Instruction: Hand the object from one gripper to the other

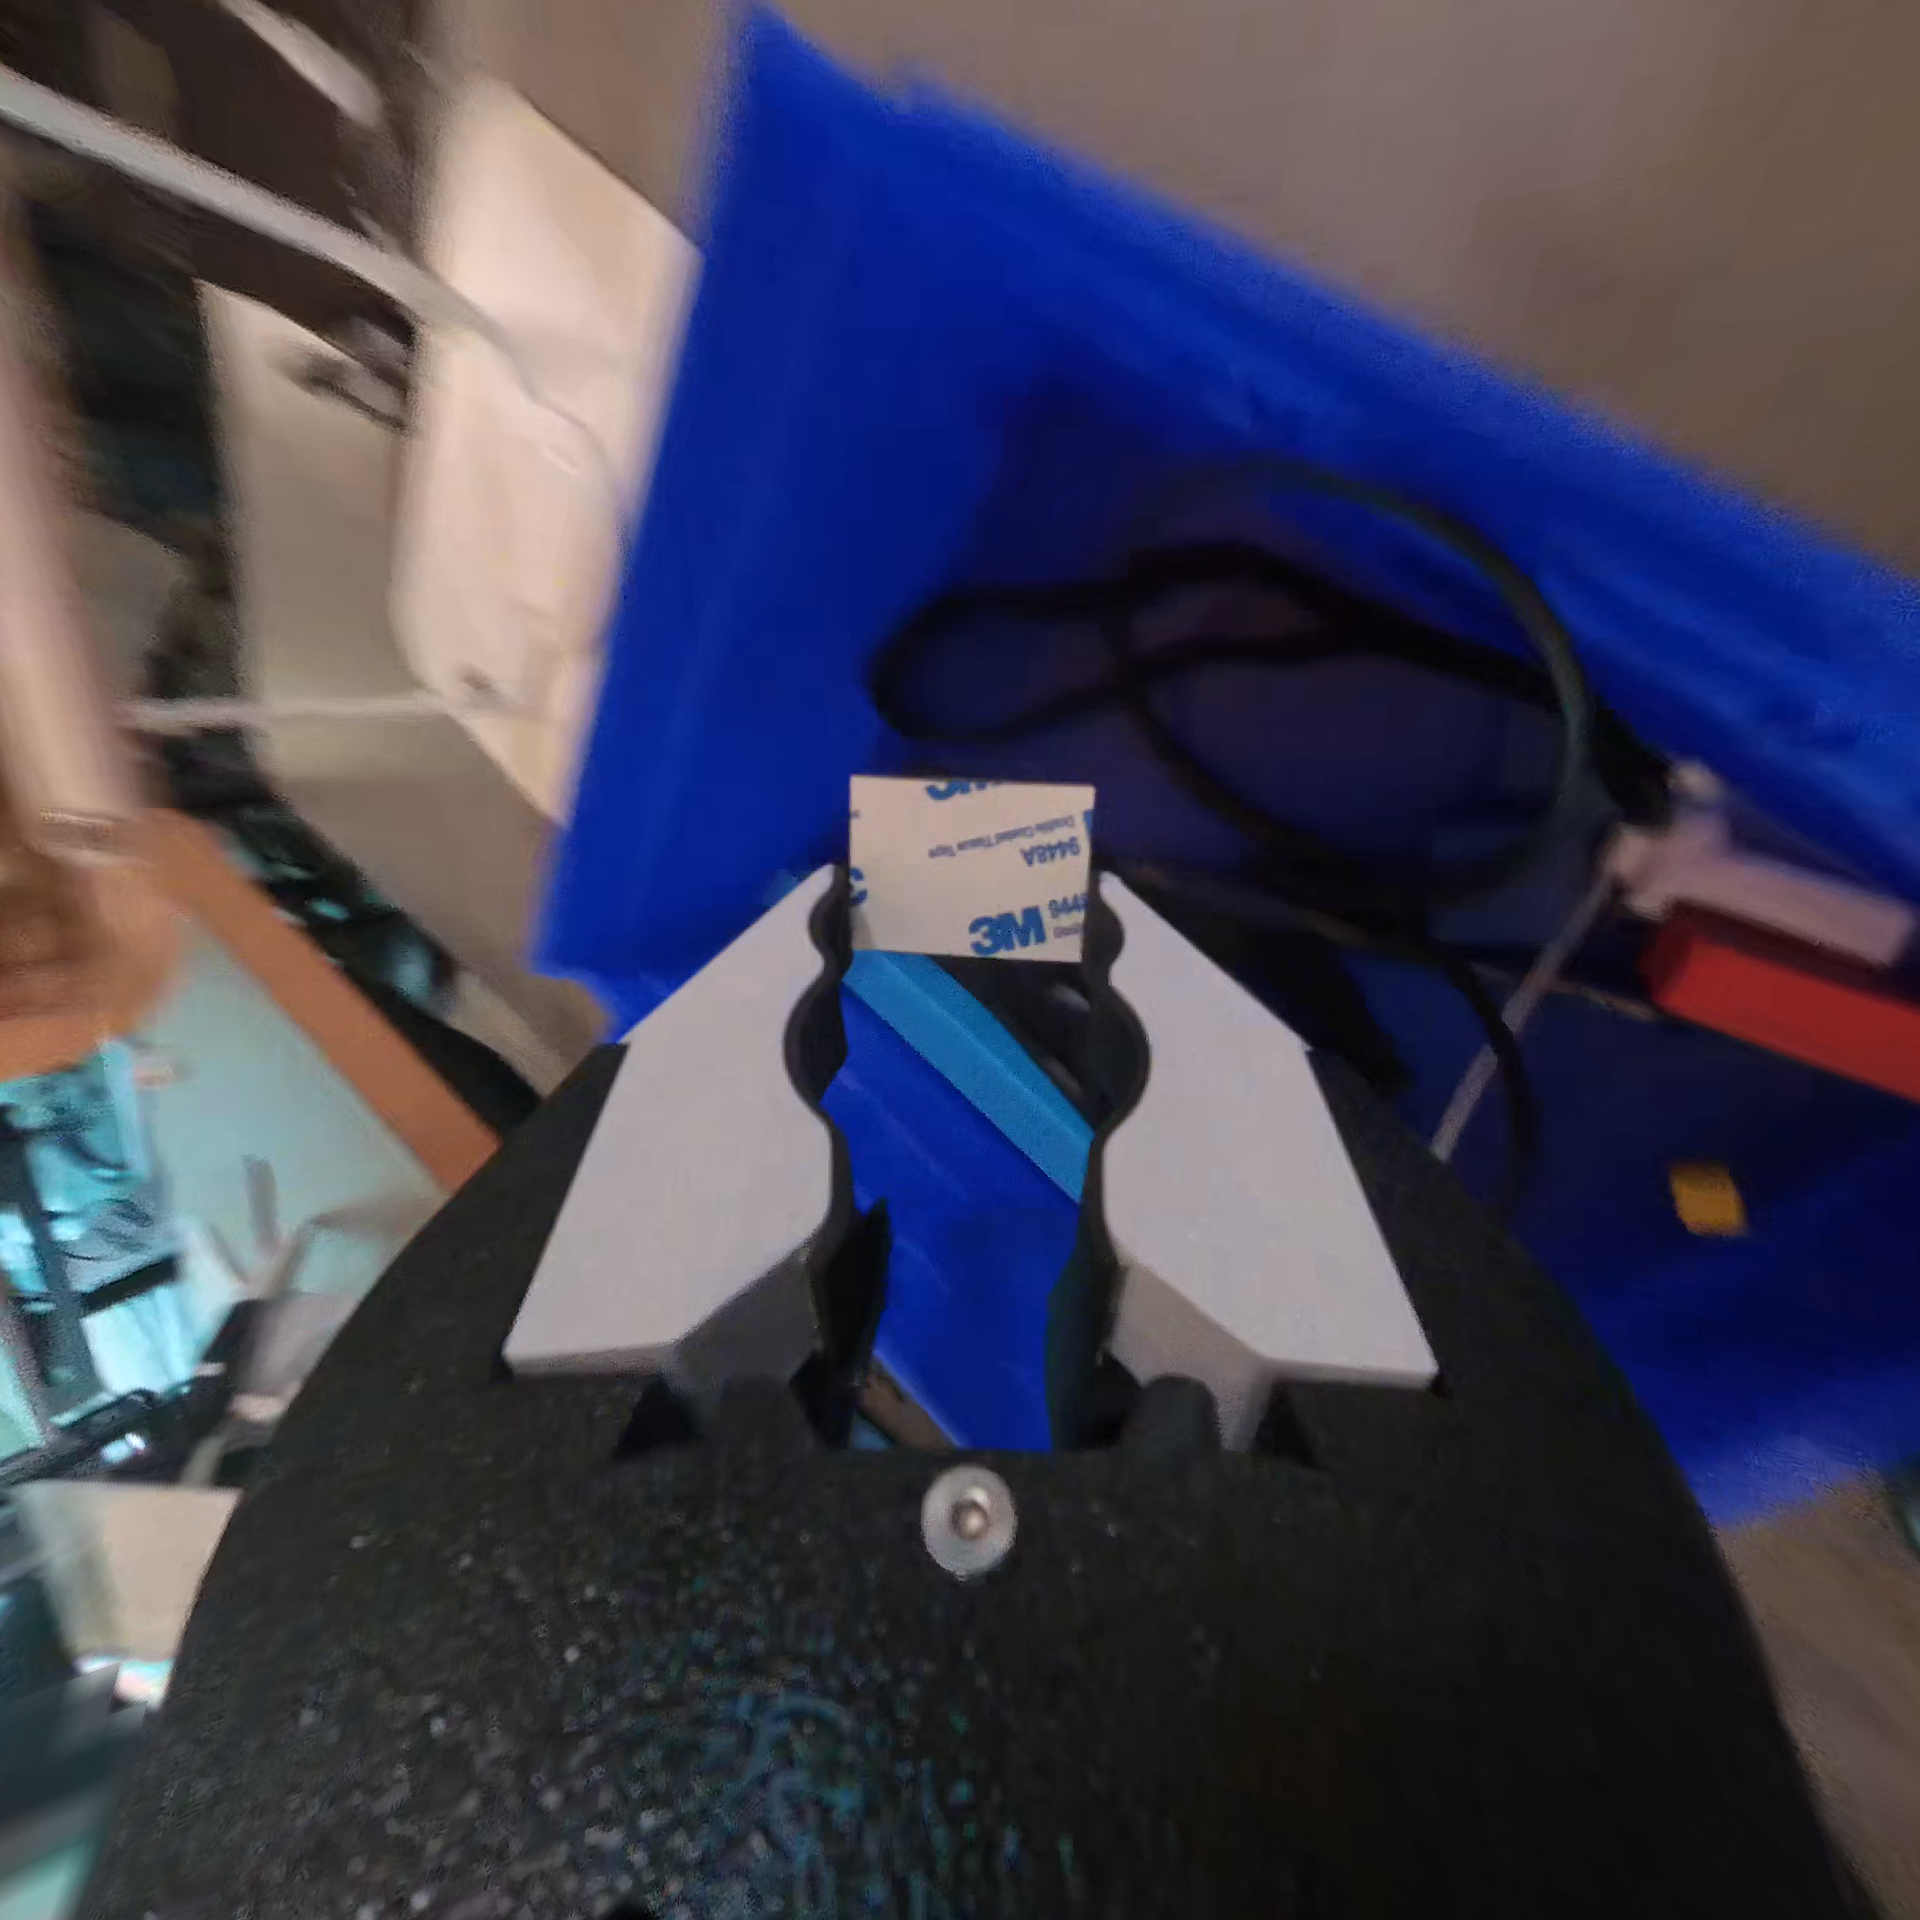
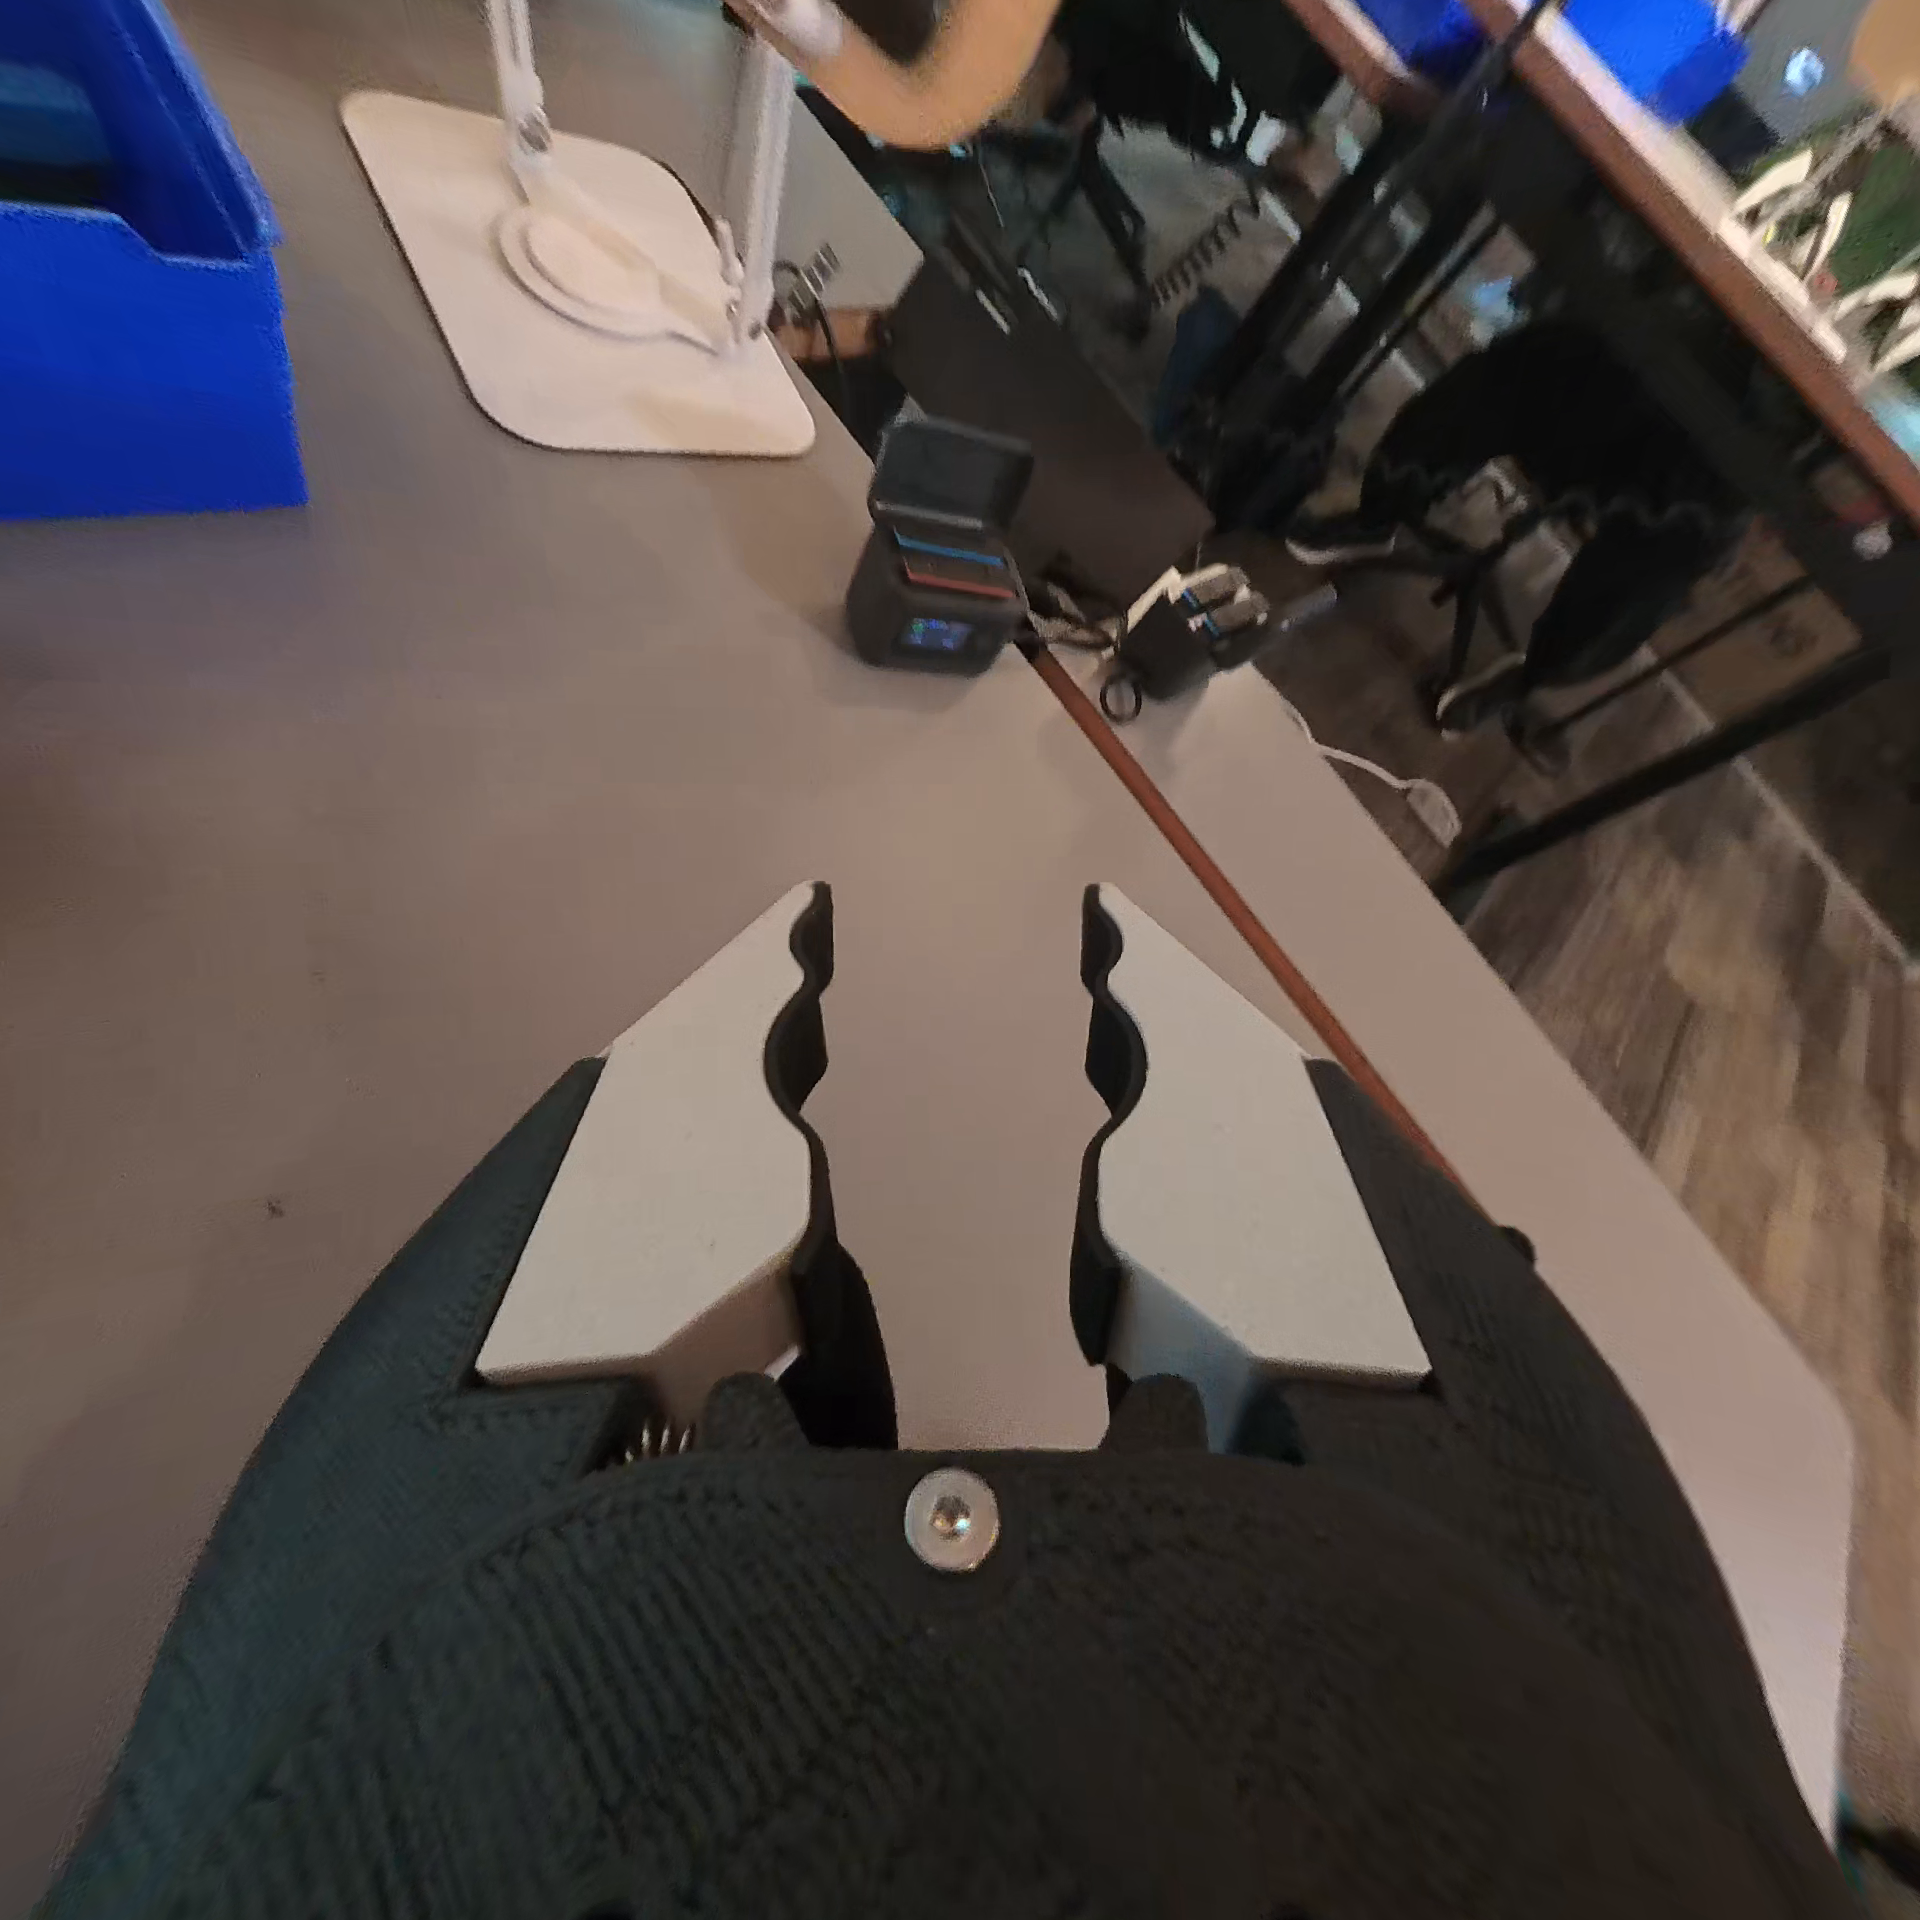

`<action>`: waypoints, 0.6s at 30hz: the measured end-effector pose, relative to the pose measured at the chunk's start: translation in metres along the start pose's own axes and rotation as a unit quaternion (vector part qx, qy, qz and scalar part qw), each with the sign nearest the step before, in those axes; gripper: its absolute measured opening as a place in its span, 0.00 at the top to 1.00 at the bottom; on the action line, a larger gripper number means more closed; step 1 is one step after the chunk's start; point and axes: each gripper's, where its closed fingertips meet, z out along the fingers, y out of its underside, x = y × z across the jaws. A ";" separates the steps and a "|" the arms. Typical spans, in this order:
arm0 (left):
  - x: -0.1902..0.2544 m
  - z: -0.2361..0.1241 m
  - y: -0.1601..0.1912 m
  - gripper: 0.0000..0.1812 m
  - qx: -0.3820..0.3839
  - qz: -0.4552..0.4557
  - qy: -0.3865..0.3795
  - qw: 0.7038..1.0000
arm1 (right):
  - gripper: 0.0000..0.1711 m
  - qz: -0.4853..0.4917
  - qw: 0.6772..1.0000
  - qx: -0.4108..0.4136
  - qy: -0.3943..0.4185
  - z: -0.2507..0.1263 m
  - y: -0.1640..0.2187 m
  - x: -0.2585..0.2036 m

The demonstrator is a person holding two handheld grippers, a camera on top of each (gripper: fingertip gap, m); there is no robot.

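Pad's in my left tool [image 1: 971, 894]
It's clamped on the white pad [image 1: 971, 868]; right tool [image 2: 956, 899] gapes empty over the worktop [image 2: 468, 831].

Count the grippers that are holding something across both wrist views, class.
1. The left gripper pinches a small white adhesive pad at its fingertips, above the blue bin. The right gripper is open over the grey table.

Dim indoor light, motion blur, fisheye edges

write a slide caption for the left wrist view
Left gripper pinches a small white adhesive pad above a blue bin.
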 end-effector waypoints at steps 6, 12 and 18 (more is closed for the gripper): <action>-0.072 -0.084 -0.143 0.76 0.261 0.043 -0.156 0.952 | 0.73 -0.056 0.993 0.100 0.024 -0.014 -0.044 -0.006; -0.116 -0.169 -0.303 0.77 0.454 0.118 -0.291 0.834 | 0.76 0.003 0.963 0.254 0.094 -0.056 -0.094 0.017; -0.068 -0.170 -0.387 0.77 0.491 0.221 -0.411 0.736 | 0.74 0.138 0.893 0.428 0.007 -0.119 -0.130 0.017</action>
